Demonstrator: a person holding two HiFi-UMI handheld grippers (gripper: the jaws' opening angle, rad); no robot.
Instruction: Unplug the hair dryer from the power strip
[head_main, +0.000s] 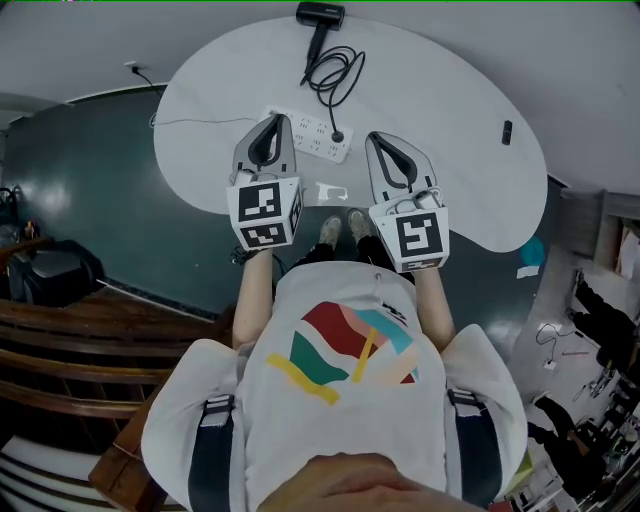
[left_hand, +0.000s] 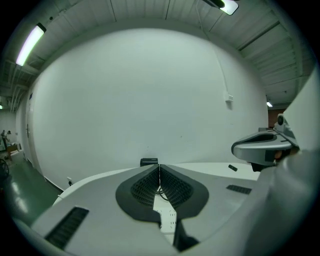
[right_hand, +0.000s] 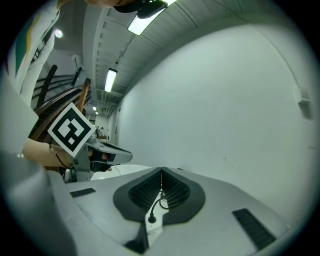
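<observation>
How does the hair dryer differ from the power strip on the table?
The hair dryer is black; the power strip is white. The hair dryer lies at the far edge of the table, the power strip by its near edge. Both rest on it, joined by the dryer's plug.

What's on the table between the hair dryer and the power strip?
The head view shows only the black cord of the hair dryer, coiled, ending at its plug in the power strip.

A black hair dryer is seen lying at the far edge of the table. Its dark cord (loosely coiled) is led to a plug seated in the white power strip, laid flat towards the near edge.
</observation>
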